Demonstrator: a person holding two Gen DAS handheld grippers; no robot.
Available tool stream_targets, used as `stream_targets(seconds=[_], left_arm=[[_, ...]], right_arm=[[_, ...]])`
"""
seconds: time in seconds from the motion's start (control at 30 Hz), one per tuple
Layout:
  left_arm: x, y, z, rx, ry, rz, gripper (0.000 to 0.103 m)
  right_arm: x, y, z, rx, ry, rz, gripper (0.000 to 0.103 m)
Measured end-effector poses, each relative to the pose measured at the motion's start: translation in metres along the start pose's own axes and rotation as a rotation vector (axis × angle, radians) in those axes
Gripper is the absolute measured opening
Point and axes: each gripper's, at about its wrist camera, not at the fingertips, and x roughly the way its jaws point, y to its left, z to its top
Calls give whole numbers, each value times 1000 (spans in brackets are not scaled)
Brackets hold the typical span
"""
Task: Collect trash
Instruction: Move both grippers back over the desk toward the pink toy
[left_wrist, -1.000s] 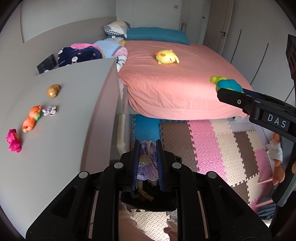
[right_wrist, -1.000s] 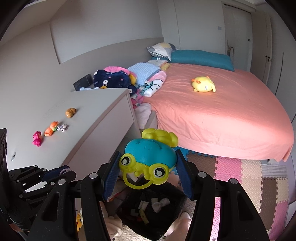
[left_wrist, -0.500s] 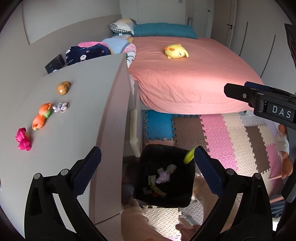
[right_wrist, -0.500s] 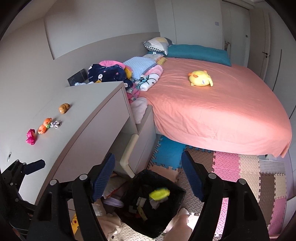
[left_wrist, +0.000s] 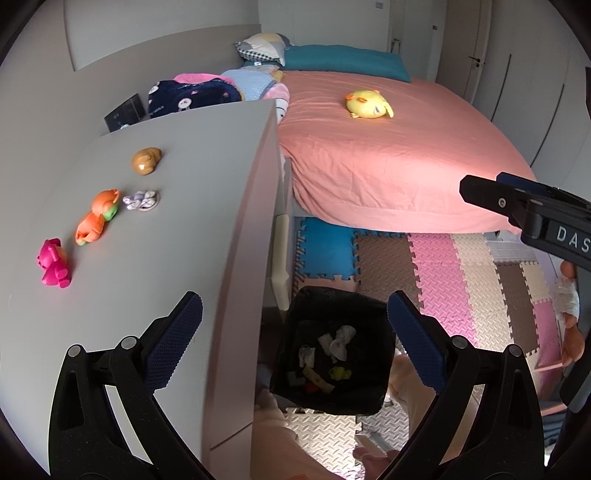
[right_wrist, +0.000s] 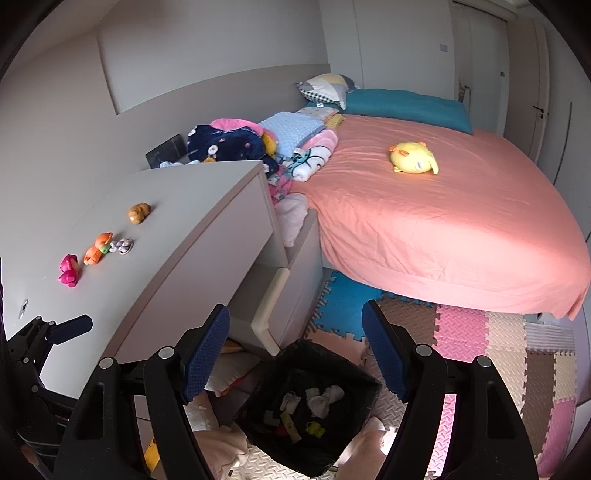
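Both grippers hang over a black-lined bin (left_wrist: 334, 297) on the floor beside a grey dresser. My left gripper (left_wrist: 293, 314) is open wide with nothing between its blue pads. My right gripper (right_wrist: 295, 317) is open too and empty above the bin (right_wrist: 321, 350). White crumpled scraps (left_wrist: 341, 341) and a yellow-green piece (left_wrist: 340, 373) lie inside the bin. On the dresser top (left_wrist: 192, 229) sit a pink toy (left_wrist: 53, 264), an orange toy (left_wrist: 96, 218), a small grey-white thing (left_wrist: 142, 199) and a brown toy (left_wrist: 147, 160).
A bed with a pink sheet (right_wrist: 443, 229) carries a yellow plush (right_wrist: 413, 158) and piled blankets (right_wrist: 236, 142). Coloured foam mats (left_wrist: 461, 273) cover the floor. The person's legs (left_wrist: 410, 387) stand next to the bin. One right gripper finger (left_wrist: 517, 205) juts in at the left view's right edge.
A second ago my left gripper was shut on a purple thing and my right on a teal-and-yellow toy. Both opened and the things fell towards the bin. Both are now empty.
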Motion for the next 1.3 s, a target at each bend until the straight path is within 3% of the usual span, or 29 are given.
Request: stream_targets(seconds=[1.3], left_arm=[[-1,162,-13,-283,28,170,97]], right_arm=[[92,150,41,-207,80,194,74]])
